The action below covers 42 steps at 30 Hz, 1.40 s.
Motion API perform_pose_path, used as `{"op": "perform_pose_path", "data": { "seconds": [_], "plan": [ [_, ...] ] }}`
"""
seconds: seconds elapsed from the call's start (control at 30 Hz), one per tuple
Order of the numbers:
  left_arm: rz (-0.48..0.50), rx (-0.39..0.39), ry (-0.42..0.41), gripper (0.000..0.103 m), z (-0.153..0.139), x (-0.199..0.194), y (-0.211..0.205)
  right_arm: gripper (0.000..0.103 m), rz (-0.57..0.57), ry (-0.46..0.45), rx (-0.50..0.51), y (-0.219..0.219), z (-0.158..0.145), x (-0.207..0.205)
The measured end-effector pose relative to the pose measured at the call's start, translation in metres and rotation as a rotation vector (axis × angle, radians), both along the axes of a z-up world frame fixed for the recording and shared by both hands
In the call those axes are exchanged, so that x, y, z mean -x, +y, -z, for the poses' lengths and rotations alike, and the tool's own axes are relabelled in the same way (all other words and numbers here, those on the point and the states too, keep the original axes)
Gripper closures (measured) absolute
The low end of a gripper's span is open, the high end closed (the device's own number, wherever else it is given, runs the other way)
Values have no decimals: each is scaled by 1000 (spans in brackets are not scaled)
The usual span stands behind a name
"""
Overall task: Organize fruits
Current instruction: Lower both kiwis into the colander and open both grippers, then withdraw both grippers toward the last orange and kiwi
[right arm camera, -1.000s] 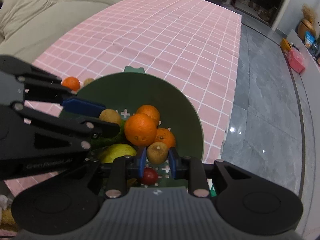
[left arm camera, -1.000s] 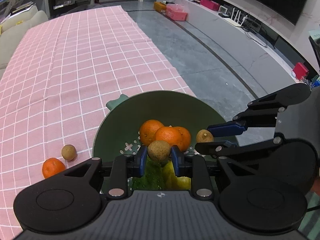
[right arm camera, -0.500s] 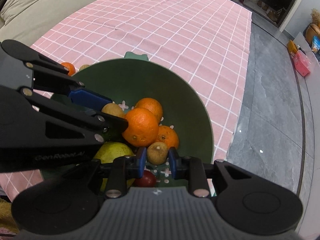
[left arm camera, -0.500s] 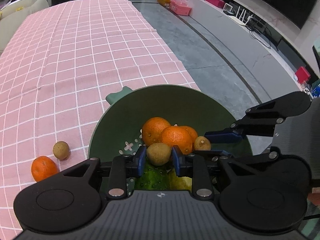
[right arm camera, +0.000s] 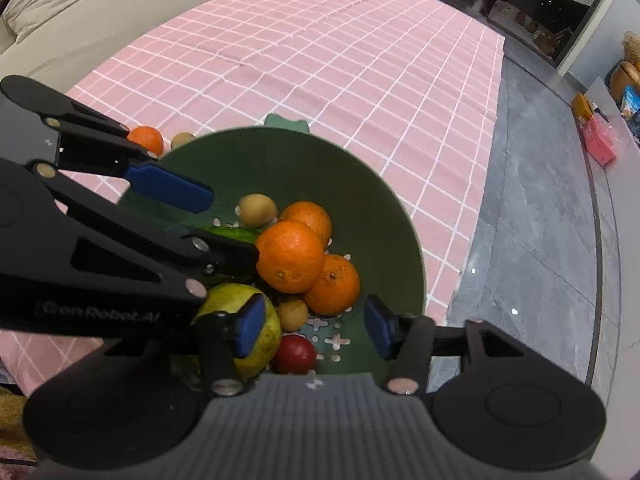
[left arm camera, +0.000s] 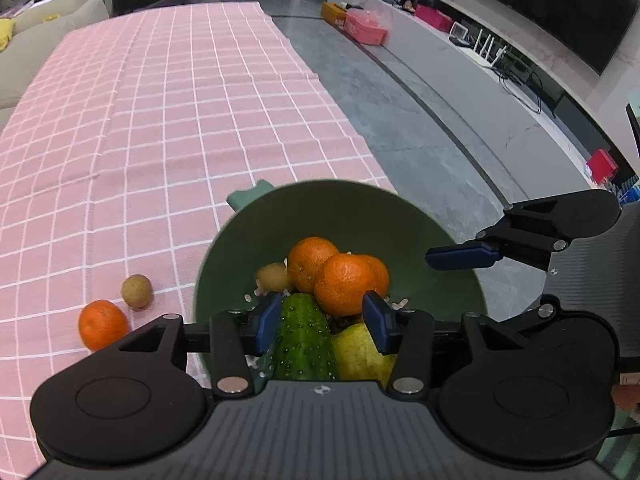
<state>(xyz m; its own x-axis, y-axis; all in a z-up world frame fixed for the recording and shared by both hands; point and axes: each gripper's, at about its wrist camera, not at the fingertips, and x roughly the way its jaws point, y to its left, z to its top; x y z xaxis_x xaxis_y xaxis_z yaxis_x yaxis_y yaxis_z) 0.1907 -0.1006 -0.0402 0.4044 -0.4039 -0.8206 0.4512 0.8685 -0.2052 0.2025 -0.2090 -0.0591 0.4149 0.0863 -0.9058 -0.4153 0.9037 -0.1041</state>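
A green colander bowl (left arm camera: 340, 204) (right arm camera: 280, 160) sits at the edge of the pink checked cloth. It holds three oranges (left arm camera: 344, 286) (right arm camera: 290, 256), a cucumber (left arm camera: 304, 340), a yellow-green fruit (right arm camera: 228, 304) and a red fruit (right arm camera: 294, 354). My left gripper (left arm camera: 322, 320) hovers over the bowl with its jaws opening and nothing pressed between them. One small brown fruit (left arm camera: 272, 276) (right arm camera: 258, 210) lies loose by the oranges. My right gripper (right arm camera: 314, 328) is also opening above the bowl. A second brown fruit (right arm camera: 292, 312) rests free below it.
An orange (left arm camera: 103, 324) (right arm camera: 146, 139) and a brown fruit (left arm camera: 137, 291) (right arm camera: 182, 140) lie on the cloth (left arm camera: 160, 120) left of the bowl. The grey floor (left arm camera: 420, 140) drops away right of the table edge. A sofa (right arm camera: 80, 12) stands behind the table.
Both grippers were shut on small brown fruits; both have spread their jaws and the fruits now lie in the bowl. Neither hand has shifted much.
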Motion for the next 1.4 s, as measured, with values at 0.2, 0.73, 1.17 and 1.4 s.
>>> {"op": "perform_pose_path", "data": {
  "seconds": [0.2, 0.73, 1.17, 1.4],
  "plan": [
    [-36, 9, -45, 45, -20, 9, 13, 35, -5, -61, 19, 6, -24, 12],
    [-200, 2, -112, 45, -43, 16, 89, 31, -85, -165, -92, 49, -69, 10],
    [-295, 4, -83, 45, -6, 12, 140, 32, -159, -113, -124, 93, -44, -28],
    [-285, 16, -62, 45, 18, 10, 151, 42, -194, -37, -113, 111, -21, -54]
  ]
}}
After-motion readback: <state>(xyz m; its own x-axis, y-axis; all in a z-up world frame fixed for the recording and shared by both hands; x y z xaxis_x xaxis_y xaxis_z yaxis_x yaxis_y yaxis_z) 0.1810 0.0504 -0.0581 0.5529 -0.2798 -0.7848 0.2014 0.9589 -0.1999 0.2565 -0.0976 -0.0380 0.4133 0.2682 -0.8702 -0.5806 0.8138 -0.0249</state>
